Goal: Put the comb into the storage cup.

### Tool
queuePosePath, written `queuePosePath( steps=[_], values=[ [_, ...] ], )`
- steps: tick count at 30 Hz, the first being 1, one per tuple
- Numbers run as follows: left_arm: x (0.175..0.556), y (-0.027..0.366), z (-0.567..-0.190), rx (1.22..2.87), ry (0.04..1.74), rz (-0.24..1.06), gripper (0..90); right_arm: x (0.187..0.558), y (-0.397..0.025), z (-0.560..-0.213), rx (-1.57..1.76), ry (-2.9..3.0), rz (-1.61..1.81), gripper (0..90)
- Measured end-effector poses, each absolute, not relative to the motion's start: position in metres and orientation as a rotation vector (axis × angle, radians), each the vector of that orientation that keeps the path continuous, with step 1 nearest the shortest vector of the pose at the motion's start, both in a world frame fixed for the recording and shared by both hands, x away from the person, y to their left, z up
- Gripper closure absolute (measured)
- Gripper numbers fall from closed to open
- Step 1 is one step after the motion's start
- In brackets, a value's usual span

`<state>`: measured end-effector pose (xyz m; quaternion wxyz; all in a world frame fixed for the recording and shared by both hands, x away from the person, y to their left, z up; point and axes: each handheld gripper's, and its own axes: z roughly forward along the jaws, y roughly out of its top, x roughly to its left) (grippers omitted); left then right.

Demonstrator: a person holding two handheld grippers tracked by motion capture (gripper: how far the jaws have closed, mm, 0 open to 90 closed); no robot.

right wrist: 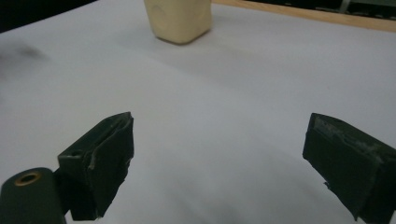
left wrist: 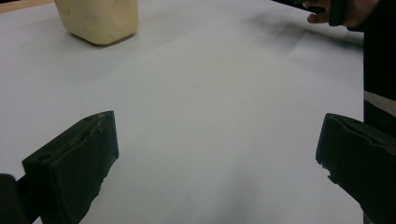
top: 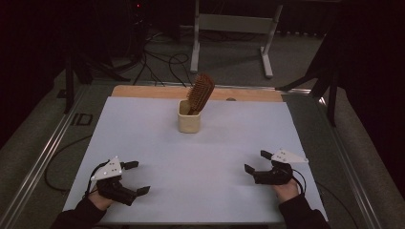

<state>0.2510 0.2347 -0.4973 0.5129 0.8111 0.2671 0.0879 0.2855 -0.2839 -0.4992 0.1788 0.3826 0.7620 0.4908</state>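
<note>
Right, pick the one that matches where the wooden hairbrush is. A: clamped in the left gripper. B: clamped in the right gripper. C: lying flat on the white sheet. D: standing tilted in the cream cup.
D: the wooden hairbrush stands handle-down and leaning in the cream cup, while the left gripper and right gripper sit open and empty near the person.

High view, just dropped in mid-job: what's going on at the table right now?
A person sits at the white-covered table with a gripper in each hand. The left gripper and the right gripper both rest low near the front edge, jaws spread wide, holding nothing. Farther back, near the middle, stands a cream cup with a brown hairbrush standing in it, bristle head up and leaning to one side. Neither gripper touches the cup or brush; bare table lies between them.
</note>
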Motion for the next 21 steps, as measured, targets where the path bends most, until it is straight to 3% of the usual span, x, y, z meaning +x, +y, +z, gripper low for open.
queuePosePath(
  steps=[21],
  values=[
    [0.251, 0.233, -0.498, 1.963, 0.646, 0.217, 0.1, 0.273, -0.293, -0.510, 1.099, 2.163, 1.301, 8.8]
  ],
)
